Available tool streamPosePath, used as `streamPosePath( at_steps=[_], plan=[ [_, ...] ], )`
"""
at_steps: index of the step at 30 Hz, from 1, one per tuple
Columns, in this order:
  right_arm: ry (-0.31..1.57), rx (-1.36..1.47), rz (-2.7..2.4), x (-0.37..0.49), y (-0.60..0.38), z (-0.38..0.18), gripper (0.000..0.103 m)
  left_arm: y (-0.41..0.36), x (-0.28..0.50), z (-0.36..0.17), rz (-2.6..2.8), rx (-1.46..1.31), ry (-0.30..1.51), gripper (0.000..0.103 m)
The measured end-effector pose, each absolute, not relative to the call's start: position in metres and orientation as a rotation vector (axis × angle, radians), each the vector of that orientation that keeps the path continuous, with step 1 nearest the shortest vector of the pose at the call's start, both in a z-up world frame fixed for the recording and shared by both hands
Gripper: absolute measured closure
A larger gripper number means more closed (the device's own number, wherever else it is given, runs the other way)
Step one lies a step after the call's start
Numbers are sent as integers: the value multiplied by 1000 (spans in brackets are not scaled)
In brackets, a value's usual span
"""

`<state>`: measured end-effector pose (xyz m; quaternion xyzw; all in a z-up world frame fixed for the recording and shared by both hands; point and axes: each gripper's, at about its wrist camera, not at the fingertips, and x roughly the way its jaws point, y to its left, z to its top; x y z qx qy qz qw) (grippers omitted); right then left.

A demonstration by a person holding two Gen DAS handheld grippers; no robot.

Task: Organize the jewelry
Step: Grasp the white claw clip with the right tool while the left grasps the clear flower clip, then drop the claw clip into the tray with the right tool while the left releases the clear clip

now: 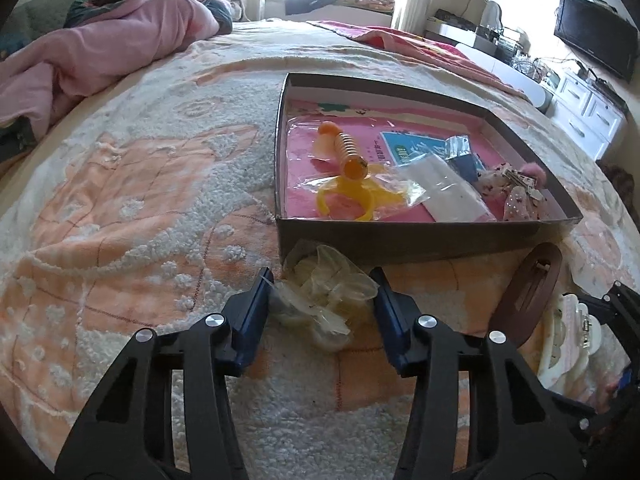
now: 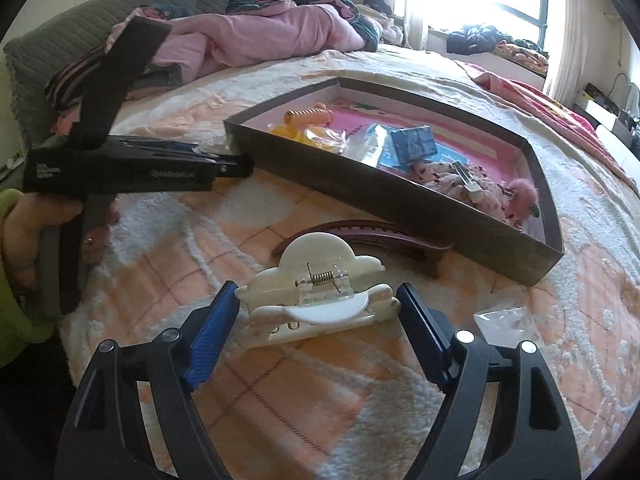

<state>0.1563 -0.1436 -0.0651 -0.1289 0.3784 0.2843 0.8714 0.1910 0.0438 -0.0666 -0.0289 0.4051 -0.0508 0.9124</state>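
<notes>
A shallow cardboard box (image 1: 400,236) (image 2: 400,204) lies on the bed, holding a yellow coil (image 1: 350,150), plastic bags and a pink floral hair clip (image 1: 516,192) (image 2: 468,188). My left gripper (image 1: 322,300) is open, its blue pads on either side of a clear plastic bag with pale pieces (image 1: 324,300) on the blanket. My right gripper (image 2: 318,308) is open around a white claw clip (image 2: 316,296), pads at its two ends. A brown oval hair clip (image 1: 526,300) (image 2: 380,236) lies between the claw clip and the box.
The bed is covered by an orange and white fluffy blanket (image 1: 140,208). A pink duvet (image 1: 100,48) is piled at the far side. A small clear bag (image 2: 504,320) lies right of my right gripper. White drawers and a TV (image 1: 596,36) stand at the right.
</notes>
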Motion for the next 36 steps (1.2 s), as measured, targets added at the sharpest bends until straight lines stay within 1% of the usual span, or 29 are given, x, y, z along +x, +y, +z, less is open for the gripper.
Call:
streamPosePath(
  at_steps=[10, 21, 36],
  plan=[
    [763, -221, 609, 152, -151, -50, 26, 38, 170, -52, -146, -49, 798, 63],
    [731, -154, 556, 158, -177, -31, 26, 8, 154, -34, -230, -32, 752, 63],
    [699, -94, 457, 175, -209, -15, 26, -26, 176, -23, -277, 7, 732, 63]
  ],
)
